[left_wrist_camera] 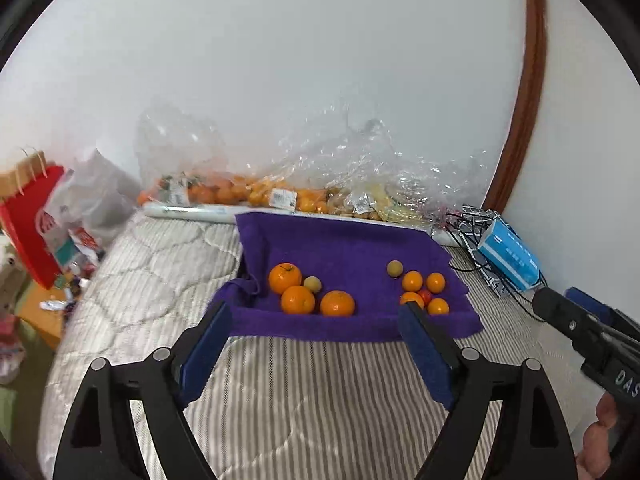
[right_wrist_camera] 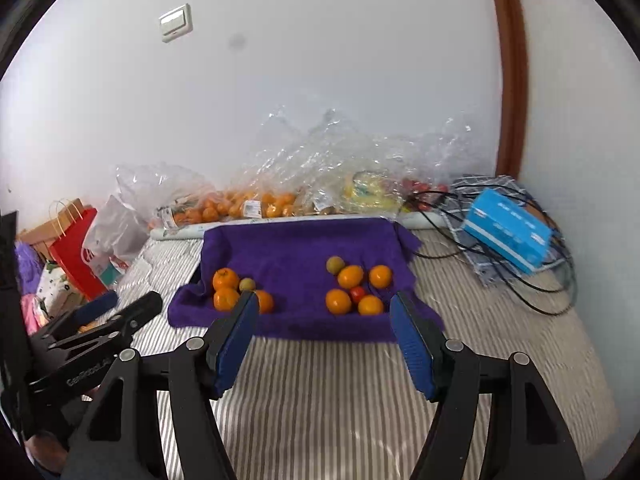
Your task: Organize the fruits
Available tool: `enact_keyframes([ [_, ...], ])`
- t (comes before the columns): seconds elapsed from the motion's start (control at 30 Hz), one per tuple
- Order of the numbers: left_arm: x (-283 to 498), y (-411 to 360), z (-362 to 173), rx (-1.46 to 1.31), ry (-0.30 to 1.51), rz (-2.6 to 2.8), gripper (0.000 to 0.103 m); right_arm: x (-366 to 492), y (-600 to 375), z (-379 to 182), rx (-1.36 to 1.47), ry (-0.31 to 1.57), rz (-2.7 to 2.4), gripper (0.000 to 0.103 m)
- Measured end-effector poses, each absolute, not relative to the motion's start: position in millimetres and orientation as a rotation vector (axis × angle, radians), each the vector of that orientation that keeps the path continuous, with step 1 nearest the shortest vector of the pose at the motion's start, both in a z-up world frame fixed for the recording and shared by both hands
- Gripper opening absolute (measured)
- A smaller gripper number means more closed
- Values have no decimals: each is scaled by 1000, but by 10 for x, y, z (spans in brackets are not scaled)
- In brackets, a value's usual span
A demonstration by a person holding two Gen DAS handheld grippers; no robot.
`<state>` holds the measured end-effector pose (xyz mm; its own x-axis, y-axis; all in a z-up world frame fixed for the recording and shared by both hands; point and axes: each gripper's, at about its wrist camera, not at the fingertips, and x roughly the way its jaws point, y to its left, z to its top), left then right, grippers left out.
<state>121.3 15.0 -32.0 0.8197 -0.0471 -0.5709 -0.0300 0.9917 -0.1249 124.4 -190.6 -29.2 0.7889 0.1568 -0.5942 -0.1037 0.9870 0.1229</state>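
Nearest the cameras, both grippers hung above a striped quilted bedspread (left_wrist_camera: 320, 392) with nothing between their blue pads. From its own camera the left gripper (left_wrist_camera: 316, 312) had its jaws spread wide over the near hem of a purple towel (left_wrist_camera: 340, 240); the right gripper (right_wrist_camera: 324, 300) was likewise spread apart and empty. Each tool also showed at the edge of the other's view, held by a hand (left_wrist_camera: 604, 440) low at the right border of the left view.

Beyond the fingertips the towel lay flat on the bed, its far edge and left side turned up. On it the fruit sat in two groups, well apart. At the left, three large oranges (left_wrist_camera: 298, 300) clustered together with a small yellowish-green fruit (left_wrist_camera: 312, 284) touching them. At the right, four smaller oranges (right_wrist_camera: 350, 276) ringed a small red fruit (right_wrist_camera: 358, 294), and a second yellowish-green fruit (right_wrist_camera: 335, 265) sat just behind them.

Farther back, along the white wall (left_wrist_camera: 320, 80), crumpled clear plastic bags (left_wrist_camera: 280, 184) held more oranges and some yellow fruit. A blue box (right_wrist_camera: 508, 236) rested on a patterned cloth among black cables at the right, and a red paper bag (right_wrist_camera: 76, 256) stood off the bed's left side. A light switch (right_wrist_camera: 176, 22) was mounted high on the wall.
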Motion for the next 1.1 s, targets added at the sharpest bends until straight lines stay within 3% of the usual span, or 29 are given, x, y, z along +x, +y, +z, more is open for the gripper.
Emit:
enact_keyframes([
  [0.03,1141,125,-286,-118,602,-6,86,1166,-1906,-277,76,637,122,87],
  [0.33,517,-36,-10,-68,537,1,93,500,-2003,-90,62,567,120,102],
  [1.1,169,-175,165,-41,501,-15,93,68,-2123,1,52,539,88,103],
])
